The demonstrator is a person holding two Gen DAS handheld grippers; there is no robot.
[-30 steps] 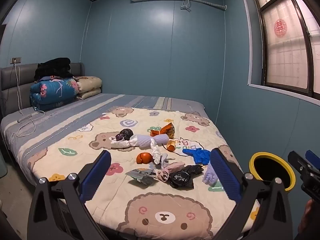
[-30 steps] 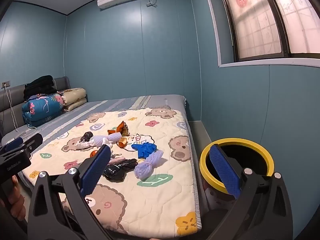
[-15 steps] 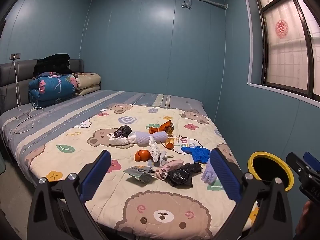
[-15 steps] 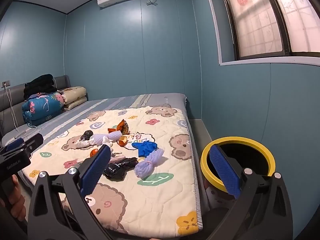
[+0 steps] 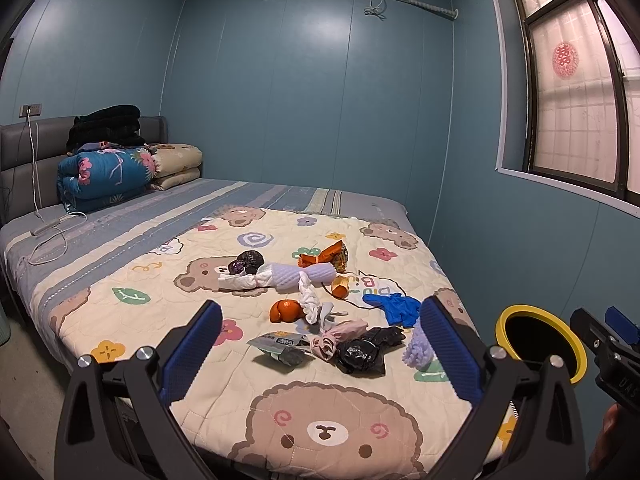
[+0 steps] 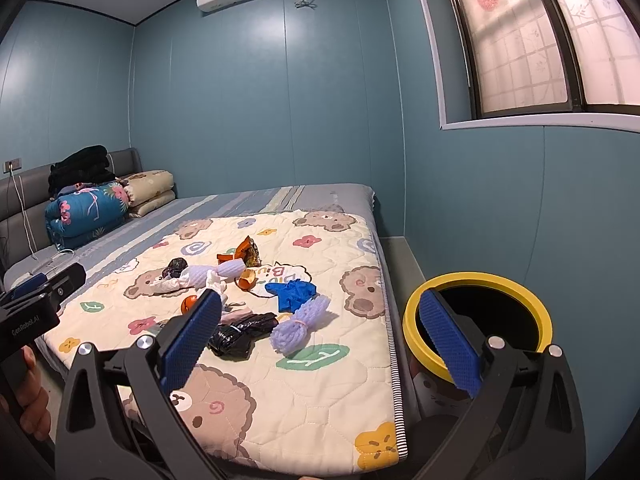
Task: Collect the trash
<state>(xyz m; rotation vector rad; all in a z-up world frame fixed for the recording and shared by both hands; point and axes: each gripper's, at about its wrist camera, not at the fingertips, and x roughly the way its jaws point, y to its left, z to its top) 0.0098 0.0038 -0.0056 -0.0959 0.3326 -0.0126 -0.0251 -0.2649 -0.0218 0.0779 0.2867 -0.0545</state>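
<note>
Trash lies in a heap on the bear-print quilt [image 5: 328, 412]: a black plastic bag [image 5: 362, 350] [image 6: 240, 330], a purple foam net [image 5: 418, 346] [image 6: 300, 326], a blue glove [image 5: 394, 306] [image 6: 292, 294], orange peel [image 5: 285, 310], a silver wrapper [image 5: 278, 344] and an orange snack bag [image 5: 330, 256] [image 6: 246, 254]. A yellow-rimmed bin [image 5: 538, 344] [image 6: 478, 322] stands on the floor right of the bed. My left gripper [image 5: 320, 356] is open and empty, held back from the heap. My right gripper [image 6: 320, 340] is open and empty, between the bed edge and the bin.
Folded quilts [image 5: 106, 170] and a black garment [image 5: 106, 124] are stacked at the headboard. A white charging cable [image 5: 48, 236] lies on the striped sheet. A window [image 5: 576, 92] is in the right wall, close to the bed. Each gripper shows in the other's view [image 5: 608, 352] [image 6: 36, 300].
Both grippers have risen and tilted slightly, so the bed and trash sit a little lower and nearer in view. Nothing was picked up; both stay open.
</note>
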